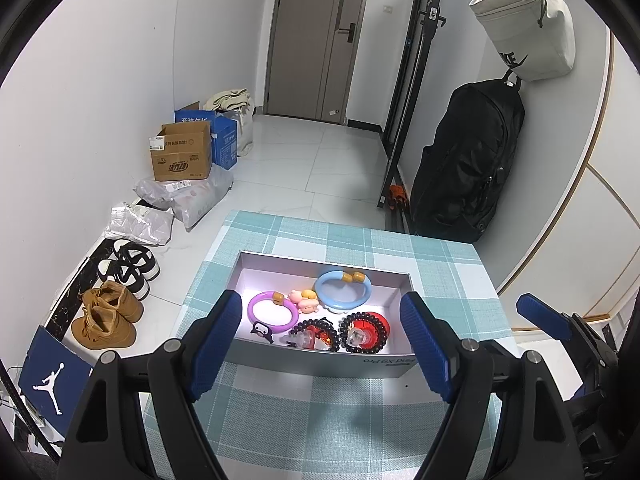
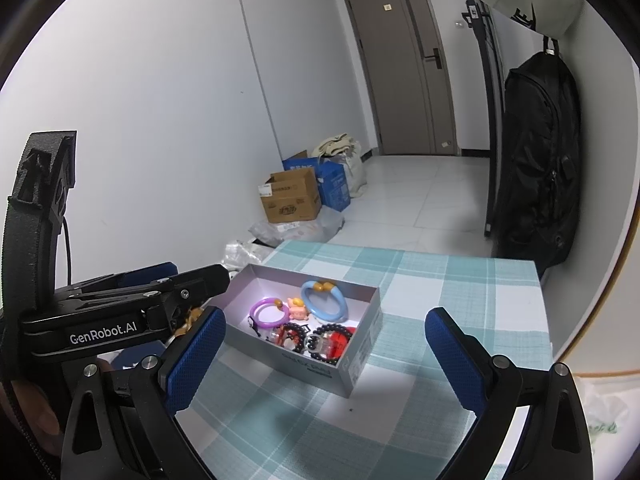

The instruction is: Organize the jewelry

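Note:
A grey cardboard box (image 1: 320, 362) sits on the checked table; it also shows in the right wrist view (image 2: 362, 344). Inside lie a purple bangle (image 1: 273, 312), a blue bangle (image 1: 342, 290), a small pink figure (image 1: 305, 300), a black charm (image 1: 262, 332) and two dark bead bracelets (image 1: 364, 332) over red pieces. My left gripper (image 1: 320, 344) is open and empty, just in front of the box. My right gripper (image 2: 324, 360) is open and empty, to the right of the left one, near the box's front corner.
The table has a teal checked cloth (image 1: 320, 420). On the floor to the left are shoes (image 1: 108, 316), plastic bags and cardboard boxes (image 1: 182, 156). A black backpack (image 1: 468, 168) hangs on the right wall. A door (image 1: 320, 36) is at the back.

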